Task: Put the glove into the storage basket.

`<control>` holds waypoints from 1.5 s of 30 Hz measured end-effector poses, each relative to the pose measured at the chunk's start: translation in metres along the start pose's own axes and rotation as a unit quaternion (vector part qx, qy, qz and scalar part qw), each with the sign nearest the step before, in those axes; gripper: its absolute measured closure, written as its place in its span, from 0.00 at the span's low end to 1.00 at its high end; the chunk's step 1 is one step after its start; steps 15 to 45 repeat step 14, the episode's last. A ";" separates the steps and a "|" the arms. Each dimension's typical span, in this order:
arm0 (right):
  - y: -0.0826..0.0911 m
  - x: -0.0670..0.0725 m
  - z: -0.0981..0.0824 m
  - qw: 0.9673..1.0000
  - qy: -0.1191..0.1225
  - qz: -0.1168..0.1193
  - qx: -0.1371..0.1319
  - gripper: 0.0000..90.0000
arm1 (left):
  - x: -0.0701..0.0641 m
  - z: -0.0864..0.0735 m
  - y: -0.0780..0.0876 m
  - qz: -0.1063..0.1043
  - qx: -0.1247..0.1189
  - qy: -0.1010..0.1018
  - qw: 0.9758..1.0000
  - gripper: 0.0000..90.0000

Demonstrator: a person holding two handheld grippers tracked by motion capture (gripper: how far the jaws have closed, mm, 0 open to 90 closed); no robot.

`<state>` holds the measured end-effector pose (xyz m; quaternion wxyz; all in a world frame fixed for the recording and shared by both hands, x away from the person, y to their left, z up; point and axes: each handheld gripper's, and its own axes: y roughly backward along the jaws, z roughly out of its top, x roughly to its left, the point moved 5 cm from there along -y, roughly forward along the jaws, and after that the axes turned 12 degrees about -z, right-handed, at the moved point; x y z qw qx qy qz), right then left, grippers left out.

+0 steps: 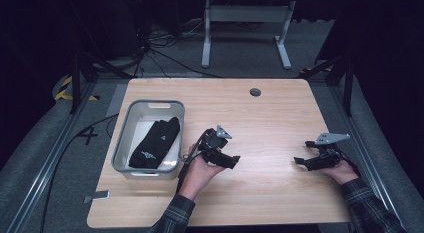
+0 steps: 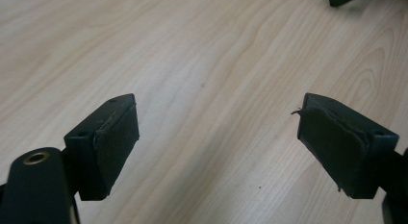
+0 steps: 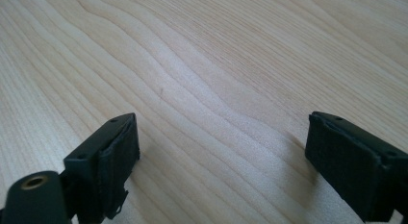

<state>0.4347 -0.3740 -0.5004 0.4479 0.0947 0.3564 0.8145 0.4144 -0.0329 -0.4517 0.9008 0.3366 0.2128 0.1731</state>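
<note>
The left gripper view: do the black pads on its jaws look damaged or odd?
Yes. The black pad on the right-hand jaw is peeling: its upper corner curls away from the jaw block. The pad on the other jaw has a frayed edge. Nothing lies between them, just the light wooden table.

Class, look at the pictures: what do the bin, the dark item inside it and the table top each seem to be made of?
Bin: probably moulded plastic, pale grey, smooth, with rounded corners and a handle slot.
Dark item: seemingly soft black fabric, limp and folded, with a small white print.
Table top: light wood or wood-look laminate, matt, with flowing grain lines; which one is unclear.
</note>
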 end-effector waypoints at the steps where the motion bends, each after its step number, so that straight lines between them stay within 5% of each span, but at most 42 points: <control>1: 0.000 0.000 0.000 1.000 0.000 0.000 0.000 0.14 | -0.001 -0.002 -0.006 0.002 0.006 -0.004 1.000 0.17; 14: 0.000 0.000 0.000 1.000 0.001 0.001 0.001 0.13 | -0.006 -0.014 -0.034 0.006 0.042 -0.011 0.999 0.16; 45: 0.000 0.000 0.000 1.000 0.001 0.001 0.001 0.13 | -0.006 -0.014 -0.034 0.006 0.042 -0.011 0.999 0.16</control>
